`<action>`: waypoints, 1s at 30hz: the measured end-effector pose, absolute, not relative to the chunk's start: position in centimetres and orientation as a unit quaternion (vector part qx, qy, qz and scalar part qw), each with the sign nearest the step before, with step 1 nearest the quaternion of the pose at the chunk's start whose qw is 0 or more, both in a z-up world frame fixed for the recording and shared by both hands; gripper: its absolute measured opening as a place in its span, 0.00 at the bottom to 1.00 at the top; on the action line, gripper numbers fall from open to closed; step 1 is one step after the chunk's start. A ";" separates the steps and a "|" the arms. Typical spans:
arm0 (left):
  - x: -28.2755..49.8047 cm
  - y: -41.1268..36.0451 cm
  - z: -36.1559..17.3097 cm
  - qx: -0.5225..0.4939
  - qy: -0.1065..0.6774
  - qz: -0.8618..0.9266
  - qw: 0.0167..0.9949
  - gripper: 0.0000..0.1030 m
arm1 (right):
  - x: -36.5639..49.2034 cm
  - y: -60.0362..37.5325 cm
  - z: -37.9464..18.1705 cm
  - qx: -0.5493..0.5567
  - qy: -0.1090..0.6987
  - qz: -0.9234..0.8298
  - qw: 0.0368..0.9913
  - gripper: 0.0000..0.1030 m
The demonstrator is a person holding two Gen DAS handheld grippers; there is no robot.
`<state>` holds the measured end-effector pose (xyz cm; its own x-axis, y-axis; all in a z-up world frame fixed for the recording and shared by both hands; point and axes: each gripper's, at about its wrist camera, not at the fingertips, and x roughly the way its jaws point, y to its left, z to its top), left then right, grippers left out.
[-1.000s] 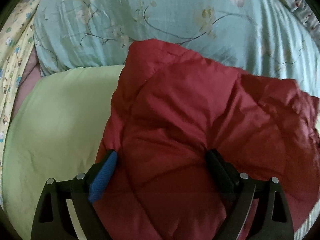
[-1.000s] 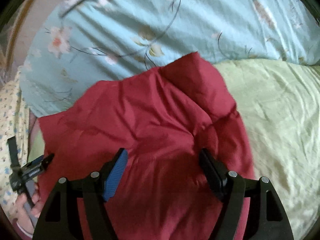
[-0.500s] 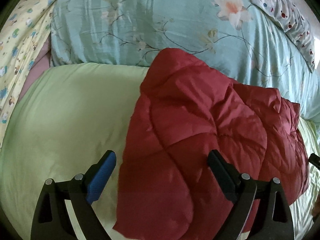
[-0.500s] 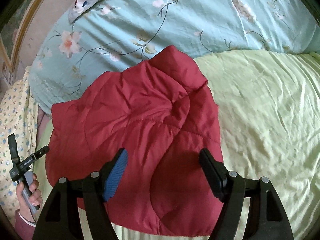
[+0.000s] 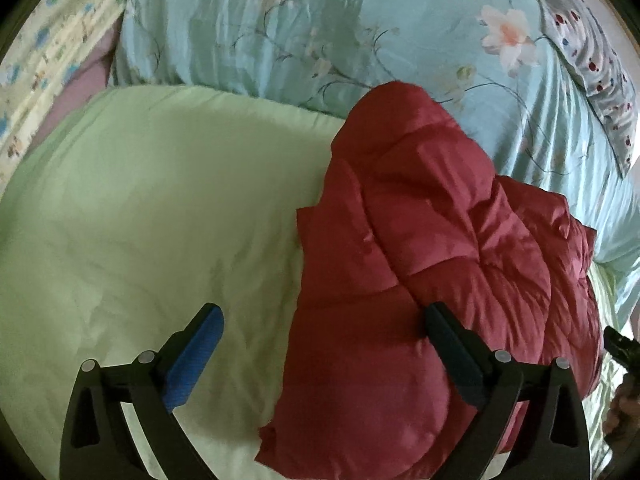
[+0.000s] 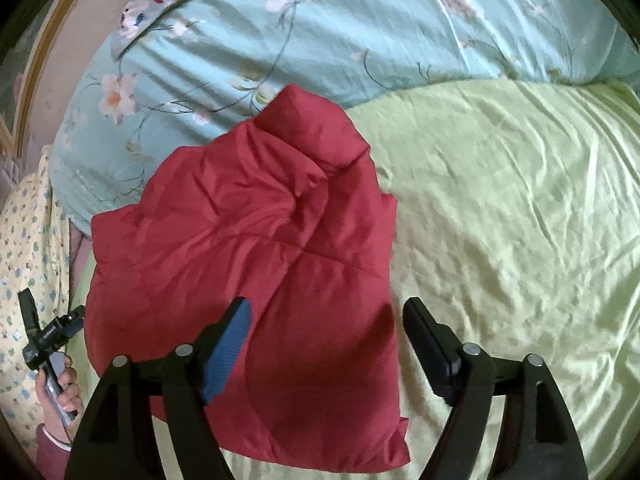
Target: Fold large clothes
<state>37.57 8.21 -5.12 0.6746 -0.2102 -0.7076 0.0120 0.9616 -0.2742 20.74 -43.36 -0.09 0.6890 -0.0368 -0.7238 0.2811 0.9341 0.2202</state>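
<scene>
In the left wrist view, the left gripper [image 5: 322, 334] is spread wide, its jaws having just been opening, and it pinches nothing: its blue-padded finger hangs over the pale green sheet [image 5: 152, 216], while its black finger is seen against the near part of the red padded jacket [image 5: 432, 264]. The jacket lies folded in a puffy bundle on the bed, its far end against the light blue flowered quilt [image 5: 280, 28]. In the right wrist view, the right gripper [image 6: 326, 326] is spread too, its jaws having just been opening, with the jacket's near corner showing between its fingers but not pressed. At the left edge a hand [image 6: 60, 392] holds the other gripper's handle.
</scene>
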 end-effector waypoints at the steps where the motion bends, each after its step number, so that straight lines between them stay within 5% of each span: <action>1: 37.9 8.4 -5.4 -0.134 0.401 -0.067 0.904 0.99 | 21.0 -43.6 -0.4 0.164 0.387 -0.085 0.903 0.85; 16: 42.9 10.7 -9.3 -0.256 0.431 -0.167 0.849 1.00 | 26.5 -46.8 -4.4 0.266 0.426 -0.006 0.865 0.92; 24: 45.7 6.5 -9.8 -0.190 0.465 -0.187 0.844 1.00 | 28.4 -45.6 -5.2 0.266 0.450 0.006 0.853 0.94; 27: 45.8 6.6 -9.6 -0.183 0.458 -0.197 0.847 0.86 | 28.5 -45.3 -5.4 0.267 0.452 0.011 0.851 0.88; 30: 44.8 6.3 -8.9 -0.163 0.440 -0.205 0.859 0.67 | 28.3 -45.1 -5.1 0.266 0.447 0.019 0.854 0.69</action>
<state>44.84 6.33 -8.86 0.5293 -0.4955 -0.6887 0.2088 0.8628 -0.4603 28.30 -45.12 -5.14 0.5992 0.2711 -0.7533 0.2053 0.8575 0.4718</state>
